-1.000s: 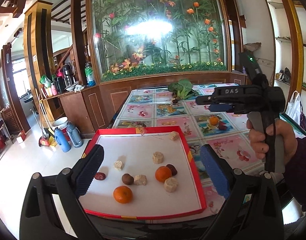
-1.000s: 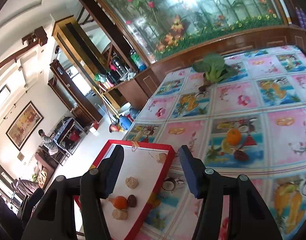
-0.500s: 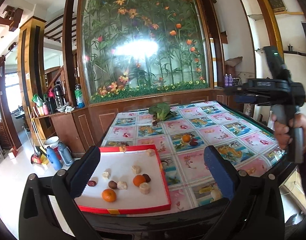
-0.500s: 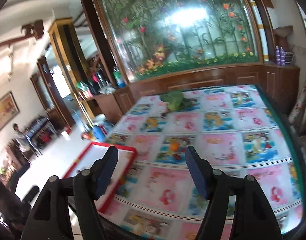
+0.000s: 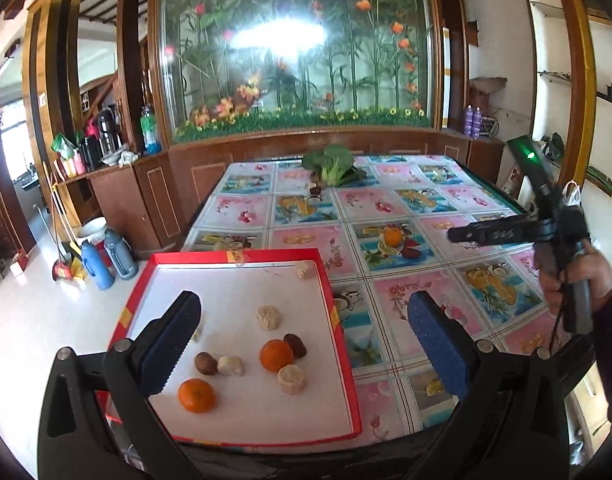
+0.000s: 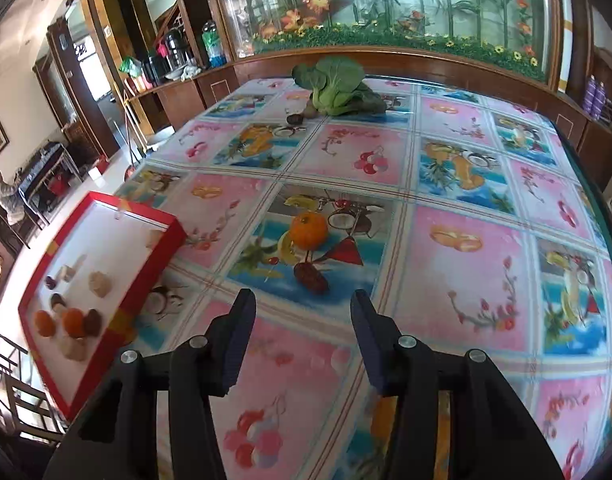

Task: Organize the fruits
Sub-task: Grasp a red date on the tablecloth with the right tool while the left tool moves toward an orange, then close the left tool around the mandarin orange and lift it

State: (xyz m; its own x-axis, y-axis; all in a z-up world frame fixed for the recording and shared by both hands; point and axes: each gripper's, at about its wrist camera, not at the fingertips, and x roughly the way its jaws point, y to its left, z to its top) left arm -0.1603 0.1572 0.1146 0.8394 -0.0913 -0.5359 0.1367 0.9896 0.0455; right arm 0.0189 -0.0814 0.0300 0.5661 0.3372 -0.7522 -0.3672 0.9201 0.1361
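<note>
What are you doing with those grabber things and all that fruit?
Sorting fruit. A person holds a grabber in each hand. The red tray already has two oranges and other small bits. The left gripper hangs wide open over it, empty. The right gripper, jaws closing on nothing, points at an orange and date on the table.

left hand-held gripper [image 5: 301, 344]: jaws spread wide, empty, angled downward
right hand-held gripper [image 6: 301, 340]: jaws closing, nothing between, tilted down
right hand [image 5: 578, 280]: wrapped round grip handle
</note>
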